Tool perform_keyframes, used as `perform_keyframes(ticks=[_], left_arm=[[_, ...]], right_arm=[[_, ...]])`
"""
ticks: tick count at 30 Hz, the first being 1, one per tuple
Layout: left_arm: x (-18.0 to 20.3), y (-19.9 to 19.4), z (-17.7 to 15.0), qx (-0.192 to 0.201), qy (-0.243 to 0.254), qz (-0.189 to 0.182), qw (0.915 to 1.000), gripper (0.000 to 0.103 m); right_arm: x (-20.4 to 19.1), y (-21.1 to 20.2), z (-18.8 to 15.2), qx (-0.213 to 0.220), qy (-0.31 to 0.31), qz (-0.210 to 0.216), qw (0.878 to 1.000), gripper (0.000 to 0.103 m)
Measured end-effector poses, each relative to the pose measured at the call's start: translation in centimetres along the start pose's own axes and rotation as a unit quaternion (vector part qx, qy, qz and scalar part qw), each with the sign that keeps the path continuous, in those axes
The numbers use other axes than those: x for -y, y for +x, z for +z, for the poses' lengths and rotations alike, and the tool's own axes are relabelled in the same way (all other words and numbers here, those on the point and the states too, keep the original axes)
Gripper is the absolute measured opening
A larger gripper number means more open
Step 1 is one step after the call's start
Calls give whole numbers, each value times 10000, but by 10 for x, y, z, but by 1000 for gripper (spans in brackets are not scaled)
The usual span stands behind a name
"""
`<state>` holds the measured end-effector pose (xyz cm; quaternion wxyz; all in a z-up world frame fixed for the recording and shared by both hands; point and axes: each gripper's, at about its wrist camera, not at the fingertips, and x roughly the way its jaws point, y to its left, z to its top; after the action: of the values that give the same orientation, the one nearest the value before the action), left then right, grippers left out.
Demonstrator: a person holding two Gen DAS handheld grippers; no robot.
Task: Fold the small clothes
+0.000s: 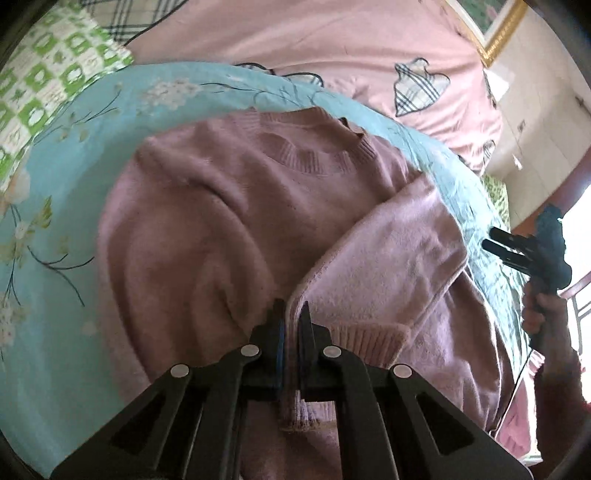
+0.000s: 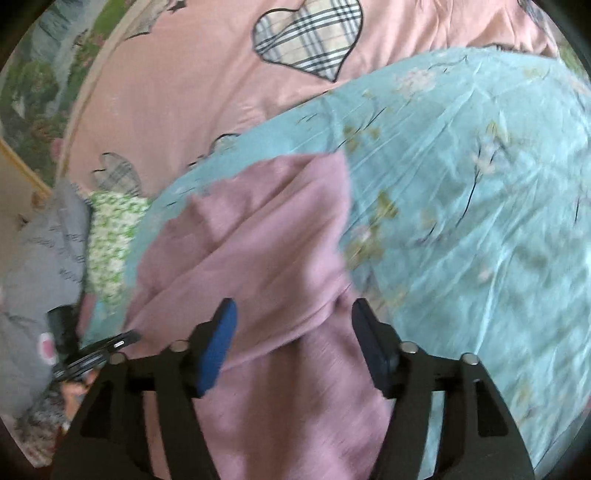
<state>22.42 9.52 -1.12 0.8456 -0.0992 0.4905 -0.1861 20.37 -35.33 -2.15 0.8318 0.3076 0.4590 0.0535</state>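
A small pink knit sweater (image 1: pixel 229 206) lies on a light blue floral sheet (image 1: pixel 74 122), neckline at the far side. One sleeve (image 1: pixel 391 251) is folded across its front. My left gripper (image 1: pixel 291 314) is shut on the sleeve's edge near the ribbed cuff (image 1: pixel 369 339). My right gripper (image 1: pixel 491 240) shows at the right of the left wrist view, off the sweater's edge. In the right wrist view my right gripper (image 2: pixel 291 314) is open and empty, just above the pink sweater (image 2: pixel 258 240), which is blurred by motion.
A pink bedspread with plaid hearts (image 1: pixel 332 40) lies beyond the blue sheet (image 2: pixel 461 184). A green and white patterned cloth (image 1: pixel 48 85) sits at the far left. A gilt picture frame (image 1: pixel 498 33) and wall stand at the right. A grey garment (image 2: pixel 40 251) lies at the left.
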Motion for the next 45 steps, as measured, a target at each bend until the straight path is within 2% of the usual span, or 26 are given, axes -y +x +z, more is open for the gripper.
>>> perform_keyframes(ticks=[4,7,10,14,19,23,24,25,26,28,30,33,36,41,44,45], left_arm=[[-11,-5,-1,23,-194,-82,9998,3],[-7,0,3,-24,-144,6,9999,3],[-12,-5,13,123,-295,91,9994,3],[-23,-6,26,186,-438,157,9987,3],[-43,1,22,103,-848,112,9963,3],[-42,5,18,37,-844,149,9963,3],[-40,5,19,25,-842,159,9963,3],[-38,4,21,16,-819,149,9965,3],[-35,4,22,16,-793,120,9968,3],[-26,5,28,19,-714,-23,9974,3],[-13,9,34,-1,-562,-123,9983,3],[4,25,39,-131,-271,96,9995,3],[-1,45,39,-357,-331,235,9985,3],[-24,49,36,-431,-614,60,9972,4],[-22,43,35,-439,-557,127,9974,10],[-21,39,34,-412,-575,141,9974,12]], right_arm=[[15,33,27,-149,214,-117,9996,67],[19,59,46,-219,260,-11,9994,67],[20,81,58,-308,281,10,9991,67],[22,91,57,-334,387,146,9986,67],[20,94,55,-277,390,328,9983,67],[7,105,52,-337,141,464,9983,67],[3,107,51,-354,10,478,9982,59],[0,108,51,-371,-119,447,9982,26],[0,107,51,-399,-183,370,9984,12],[9,93,58,-211,-86,333,9992,11],[17,71,72,61,-104,90,9999,8],[23,58,86,150,-174,-103,9997,7],[21,68,89,24,-434,-405,9982,7],[18,96,77,-197,-551,-744,9955,8],[20,99,71,-263,-615,-955,9932,15],[19,96,70,-251,-597,-1046,9924,22]])
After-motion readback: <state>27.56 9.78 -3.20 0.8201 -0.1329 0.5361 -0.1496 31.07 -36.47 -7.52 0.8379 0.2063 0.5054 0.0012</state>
